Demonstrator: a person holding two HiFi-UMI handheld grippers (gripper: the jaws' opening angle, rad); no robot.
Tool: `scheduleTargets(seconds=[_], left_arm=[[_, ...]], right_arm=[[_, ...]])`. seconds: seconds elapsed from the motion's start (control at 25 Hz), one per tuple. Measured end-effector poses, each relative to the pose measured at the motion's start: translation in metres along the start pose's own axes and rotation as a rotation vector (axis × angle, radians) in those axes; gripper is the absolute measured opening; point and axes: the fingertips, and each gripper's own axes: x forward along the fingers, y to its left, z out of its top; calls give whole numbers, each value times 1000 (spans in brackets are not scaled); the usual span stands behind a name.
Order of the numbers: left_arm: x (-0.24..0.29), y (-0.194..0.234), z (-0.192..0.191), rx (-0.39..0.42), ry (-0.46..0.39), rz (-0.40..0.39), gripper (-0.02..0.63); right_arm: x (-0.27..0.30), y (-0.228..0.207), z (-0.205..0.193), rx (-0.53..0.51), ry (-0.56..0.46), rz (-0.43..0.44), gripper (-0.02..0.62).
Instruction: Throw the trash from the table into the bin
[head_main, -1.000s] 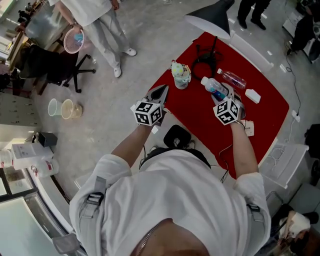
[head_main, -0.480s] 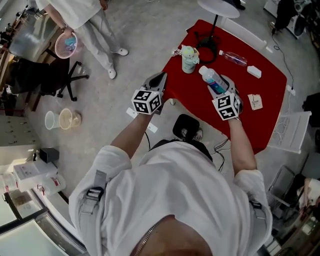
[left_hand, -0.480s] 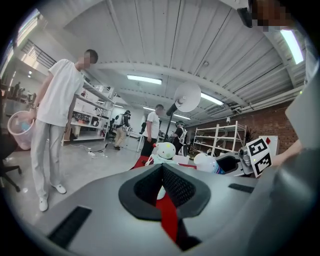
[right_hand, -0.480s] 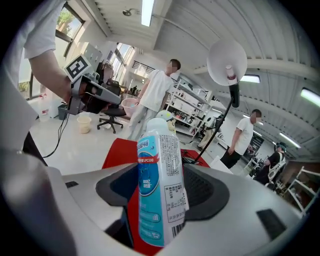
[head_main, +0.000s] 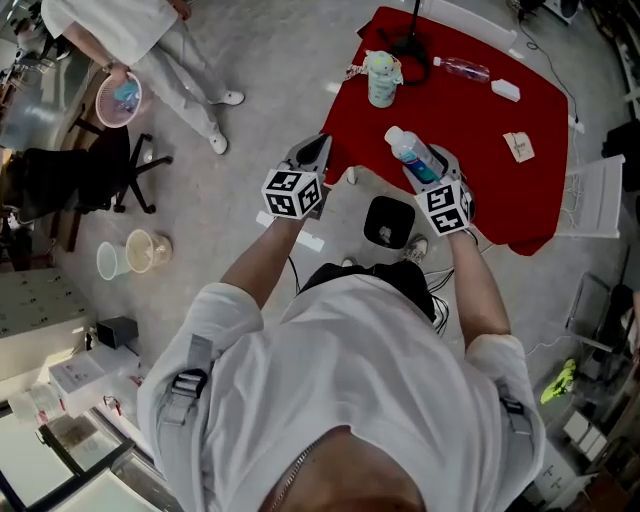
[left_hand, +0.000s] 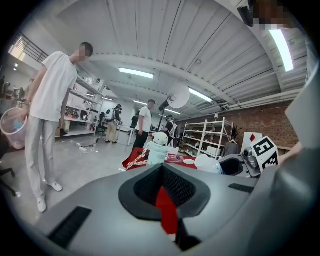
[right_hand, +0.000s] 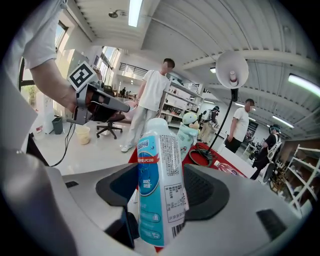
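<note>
Head view: overhead, steeply down, far. Gripper views: close along own jaws, roughly level. Shared: red table (head_main: 470, 110).

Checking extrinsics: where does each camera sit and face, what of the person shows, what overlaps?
Head view: on the head, steeply down; torso, arms, left hand-held gripper, right hand-held gripper.
Left gripper view: rides its hand-held gripper, along shut jaws toward the red table; right hand at edge.
Right gripper view: along jaws clamped on the bottle; left arm upper left.
Shared: all see the pale green toy.

The head view's top edge cuts off the bystander (head_main: 110, 18) and the lamp pole (head_main: 414, 18).
</note>
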Motion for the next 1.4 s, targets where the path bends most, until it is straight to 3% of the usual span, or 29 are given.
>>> scheduleTargets(seconds=[0.36,0.84,1.08,1.4], left_arm=[[-9,-10,-39,-40,56,41,9],[-15,-19,-123,-101,178,116,9],[-8,-13,-183,-123,231,120,9],[5,7,-292,-140,289,119,9]], right_arm=[[-6,28,-38,30,59,79,288],[10,75,-128,100,161,207,288],[38,105,-193,132,225,244,288],[97,158,-296,179,292,273,288]])
